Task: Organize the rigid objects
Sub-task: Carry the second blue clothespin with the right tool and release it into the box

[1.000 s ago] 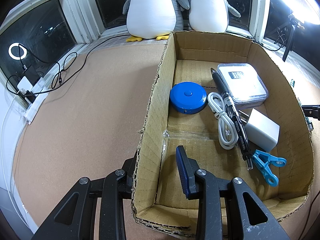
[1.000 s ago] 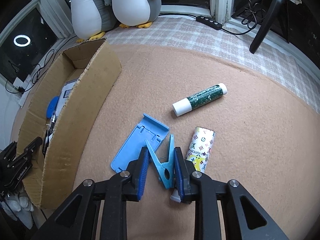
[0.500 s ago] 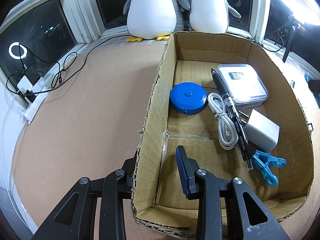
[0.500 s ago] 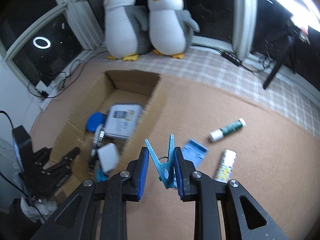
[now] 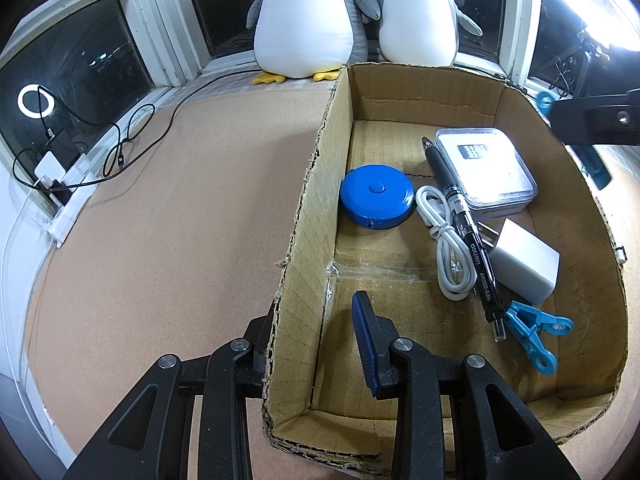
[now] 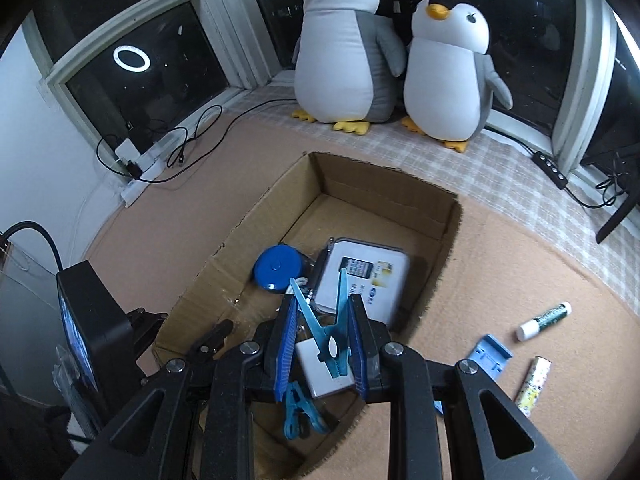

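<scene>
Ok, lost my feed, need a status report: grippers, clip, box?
Left gripper shut on box wall. Right gripper shut on blue clip, above open box. Nothing in the way.

This looks like a home room set up for filming. Two plush penguins (image 6: 344, 52) sit on a checked bay-window ledge (image 6: 460, 168), and a ring light's reflection (image 6: 131, 58) glows in the dark pane above a power strip (image 6: 148, 160).

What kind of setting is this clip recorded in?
Probably a home room, on a padded bay-window seat at night: two plush penguins sit against dark window panes, a charger and cables lie along the sill, and a cardboard box holds small household items.
</scene>
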Demonstrator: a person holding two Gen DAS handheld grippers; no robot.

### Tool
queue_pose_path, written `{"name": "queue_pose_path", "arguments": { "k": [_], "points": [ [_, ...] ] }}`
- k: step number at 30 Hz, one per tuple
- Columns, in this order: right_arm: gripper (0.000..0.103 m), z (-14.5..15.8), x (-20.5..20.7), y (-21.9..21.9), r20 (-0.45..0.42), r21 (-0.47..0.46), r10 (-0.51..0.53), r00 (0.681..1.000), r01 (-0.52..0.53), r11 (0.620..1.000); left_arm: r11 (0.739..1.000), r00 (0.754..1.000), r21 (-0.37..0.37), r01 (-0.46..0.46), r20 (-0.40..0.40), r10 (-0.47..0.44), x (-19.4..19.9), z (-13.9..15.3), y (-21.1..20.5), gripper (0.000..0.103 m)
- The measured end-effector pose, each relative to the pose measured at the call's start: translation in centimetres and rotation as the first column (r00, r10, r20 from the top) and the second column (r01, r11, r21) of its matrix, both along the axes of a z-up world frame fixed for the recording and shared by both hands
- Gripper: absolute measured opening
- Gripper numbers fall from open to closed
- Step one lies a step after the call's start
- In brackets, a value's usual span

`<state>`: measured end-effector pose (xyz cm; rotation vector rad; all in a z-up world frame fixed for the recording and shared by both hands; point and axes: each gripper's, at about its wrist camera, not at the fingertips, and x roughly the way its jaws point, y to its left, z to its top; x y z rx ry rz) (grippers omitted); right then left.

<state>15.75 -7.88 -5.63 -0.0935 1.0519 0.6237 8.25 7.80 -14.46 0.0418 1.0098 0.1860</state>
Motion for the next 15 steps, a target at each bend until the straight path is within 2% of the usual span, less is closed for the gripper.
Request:
{"name": "queue_pose_path", "arguments": {
  "k": [15],
  "points": [
    [0.022,-2.7,0.9,2.7,-0.053,-0.007,0.022,0.998,-0.023,1.0,1.0,1.0,0.0,-0.001,0.001,0.001,0.0,0.0,0.0,0.034]
  ]
}}
